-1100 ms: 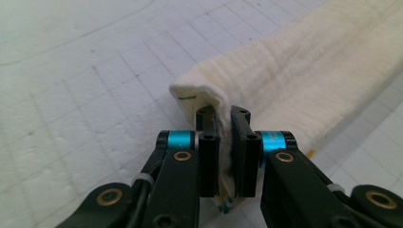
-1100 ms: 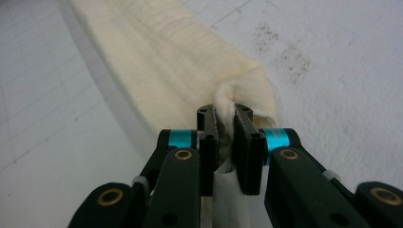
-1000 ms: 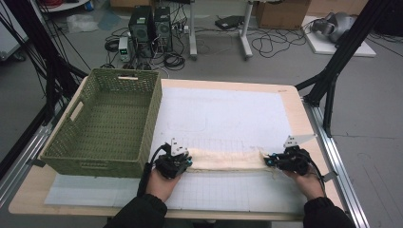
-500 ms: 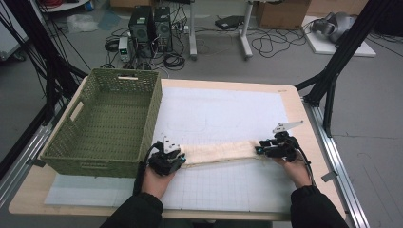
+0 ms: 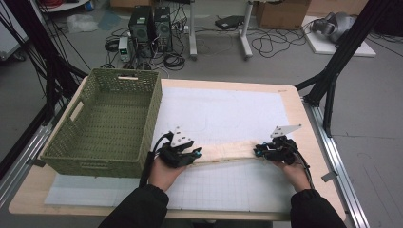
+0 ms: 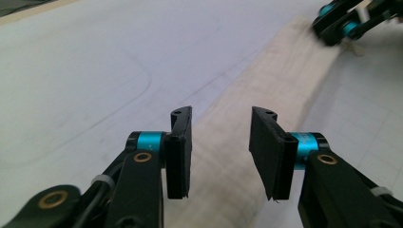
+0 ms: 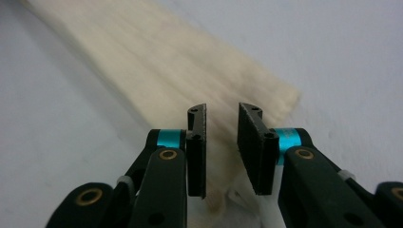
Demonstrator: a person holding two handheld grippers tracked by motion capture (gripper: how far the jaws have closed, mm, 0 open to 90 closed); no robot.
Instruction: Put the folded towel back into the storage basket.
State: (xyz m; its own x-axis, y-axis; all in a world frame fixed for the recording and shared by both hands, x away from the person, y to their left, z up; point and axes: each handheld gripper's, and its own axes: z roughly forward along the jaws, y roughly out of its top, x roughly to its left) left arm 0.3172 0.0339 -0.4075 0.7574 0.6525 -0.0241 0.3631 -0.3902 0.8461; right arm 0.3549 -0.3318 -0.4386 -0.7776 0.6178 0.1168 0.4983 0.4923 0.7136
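Note:
A long cream cloth (image 5: 227, 152), folded into a narrow strip, lies across the white mat (image 5: 223, 107) between my two grippers. My left gripper (image 5: 196, 153) is at its left end. In the left gripper view its jaws (image 6: 221, 142) stand open just above the cloth (image 6: 266, 80); they have just been opening, with nothing pinched. My right gripper (image 5: 257, 152) is at the right end, also seen far off (image 6: 347, 21). Its jaws (image 7: 221, 137) have just been closing to a narrow gap, and the cloth (image 7: 157, 52) shows below and beyond them.
A green woven basket (image 5: 148, 124) stands at the left of the table, close to my left hand. The wooden table edge (image 5: 304, 123) runs along the right, with a metal rail beyond it. Bare mat lies behind and in front of the cloth.
My right gripper has moved left and a little away from me, shortening the span between the hands. My left gripper has risen slightly and its jaws have parted. The cloth strip now lies slanted.

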